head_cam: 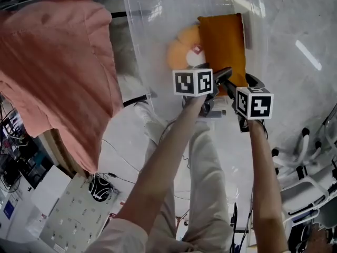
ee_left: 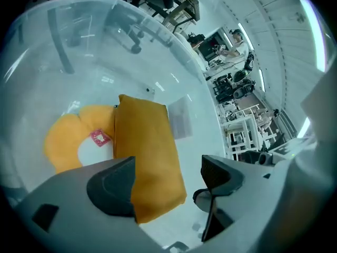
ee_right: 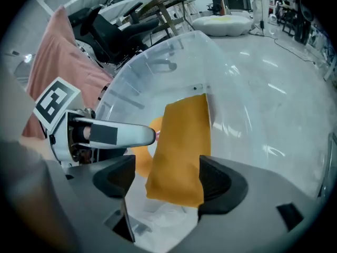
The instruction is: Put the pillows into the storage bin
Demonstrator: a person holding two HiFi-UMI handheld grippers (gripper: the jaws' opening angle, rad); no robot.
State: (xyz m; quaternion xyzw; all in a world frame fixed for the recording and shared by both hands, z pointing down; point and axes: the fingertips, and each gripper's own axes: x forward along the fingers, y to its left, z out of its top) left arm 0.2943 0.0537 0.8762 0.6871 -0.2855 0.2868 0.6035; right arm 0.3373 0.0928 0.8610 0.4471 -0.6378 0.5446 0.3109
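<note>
Two bare forearms (head_cam: 174, 157) reach toward twelve o'clock. The left gripper (ee_left: 166, 181) and right gripper (ee_right: 163, 181) both stand open, gripping nothing, just above the near end of an orange pillow (head_cam: 224, 41) lying inside the clear storage bin (head_cam: 152, 25). A yellow neck pillow (head_cam: 179, 49) lies against its nine o'clock side.

The floor (head_cam: 295, 30) is pale, glossy grey and throws back a long strip of light (head_cam: 308, 55). A salmon-pink cloth (head_cam: 58, 73) hangs draped at the left. Below it thin black cables (head_cam: 124, 179) trail past a white panel (head_cam: 79, 215) dotted with small marks. White tubular frames (head_cam: 310, 181) stand at the right. Farther off, a black office chair (ee_right: 113, 28) sits beside the cloth and a white cushion (ee_right: 221, 21) lies on the floor. White racks (ee_left: 245, 133) line a bright aisle with a person (ee_left: 238, 40) far down it.
</note>
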